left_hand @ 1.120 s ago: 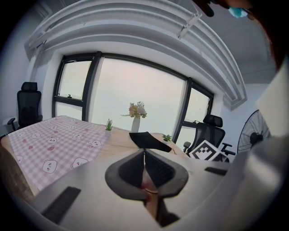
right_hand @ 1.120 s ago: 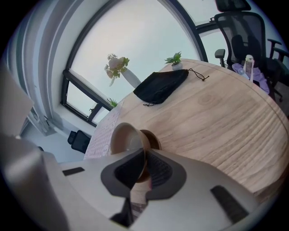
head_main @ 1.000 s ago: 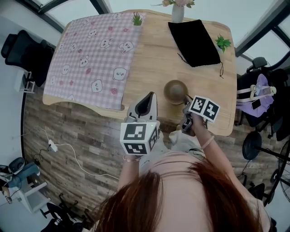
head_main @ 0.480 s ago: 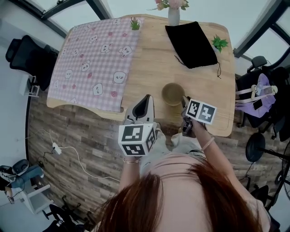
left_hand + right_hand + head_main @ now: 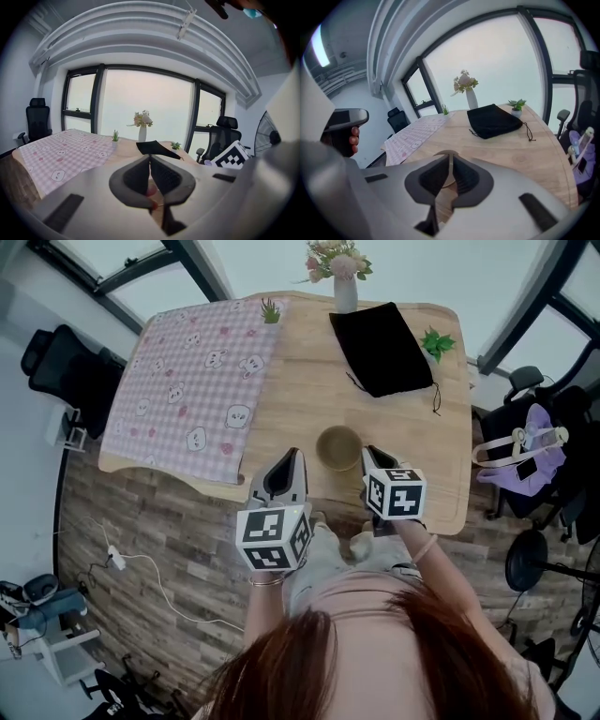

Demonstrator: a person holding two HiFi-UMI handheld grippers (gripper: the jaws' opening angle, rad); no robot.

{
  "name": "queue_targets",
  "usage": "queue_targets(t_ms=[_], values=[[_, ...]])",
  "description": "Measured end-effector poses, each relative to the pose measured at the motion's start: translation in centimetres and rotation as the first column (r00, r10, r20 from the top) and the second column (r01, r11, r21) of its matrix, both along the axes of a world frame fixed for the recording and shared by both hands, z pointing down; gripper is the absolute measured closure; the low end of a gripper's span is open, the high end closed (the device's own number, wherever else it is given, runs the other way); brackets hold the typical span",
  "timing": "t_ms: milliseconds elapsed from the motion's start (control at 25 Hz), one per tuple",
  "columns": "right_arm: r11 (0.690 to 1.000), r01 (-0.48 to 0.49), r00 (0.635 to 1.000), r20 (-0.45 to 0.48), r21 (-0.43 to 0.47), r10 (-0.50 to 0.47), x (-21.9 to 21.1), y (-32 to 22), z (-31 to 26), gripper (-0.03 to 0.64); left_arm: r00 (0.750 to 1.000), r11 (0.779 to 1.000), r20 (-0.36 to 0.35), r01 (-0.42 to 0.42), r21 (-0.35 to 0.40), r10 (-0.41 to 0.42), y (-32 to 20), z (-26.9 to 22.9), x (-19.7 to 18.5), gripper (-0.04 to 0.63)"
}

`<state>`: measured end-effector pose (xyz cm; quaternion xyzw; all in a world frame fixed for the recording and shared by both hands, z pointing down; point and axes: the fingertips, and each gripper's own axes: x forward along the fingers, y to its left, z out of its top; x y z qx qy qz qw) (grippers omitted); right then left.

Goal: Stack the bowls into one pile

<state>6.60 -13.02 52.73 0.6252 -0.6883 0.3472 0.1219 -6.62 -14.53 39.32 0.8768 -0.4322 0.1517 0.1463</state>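
— What takes up most of the scene?

— A wooden surface [image 5: 300, 381] seen from above. A pink checked cloth [image 5: 187, 381] printed with small animal faces covers its left part, and a black drawstring bag [image 5: 380, 348] lies on the bare wood toward the far right.

— And the tools?

— The left hand-held gripper [image 5: 292, 456] hangs over the near edge, and its jaws are pressed together with nothing between them. The right hand-held gripper [image 5: 368, 454] is at the same edge. Its jaws have just been closing and now meet at the tips, and nothing is between them either.

— Where is the bowl?

— The bowl [image 5: 338, 447] stands upright on the bare wood close to the near edge, between the two tools. It is just beside the right one's tips and a little apart from the left one's. Neither tool holds it. From here I cannot tell whether it is a single bowl or several nested together.

— Anything smaller?

— A vase of flowers [image 5: 344, 287] stands at the far edge, by the bag's far end. One small green plant [image 5: 270, 310] sits at the cloth's far corner, and another [image 5: 436, 341] sits right of the bag.
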Motion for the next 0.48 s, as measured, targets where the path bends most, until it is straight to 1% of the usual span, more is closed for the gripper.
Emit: queue_targets(t_ms=[120,280,360,480], values=[[0.997,0.064,0.997,-0.046,0.048,-0.062,0.3,0.3,-1.1,0.604,1.000,1.000,-0.002,0.020,0.021,-0.020,0.5,-0.4,0.7,0.583],[0.987,0.130,0.987,-0.106,0.098,-0.120,0.5,0.7,-2.3,0.615,0.999,0.998,-0.007,0.049,0.044,-0.049,1.3,-0.9,1.1,0.584],[0.978,0.162,0.980,-0.134,0.132,-0.144,0.6,0.9,-2.9,0.617,0.997,0.996,-0.008,0.072,0.049,-0.071,1.6,-0.8,1.2,0.584],[0.956,0.204,0.970,-0.175,0.210,-0.168,0.8,1.3,-4.3,0.617,0.995,0.994,-0.003,0.099,0.050,-0.099,2.1,-0.9,1.3,0.584]])
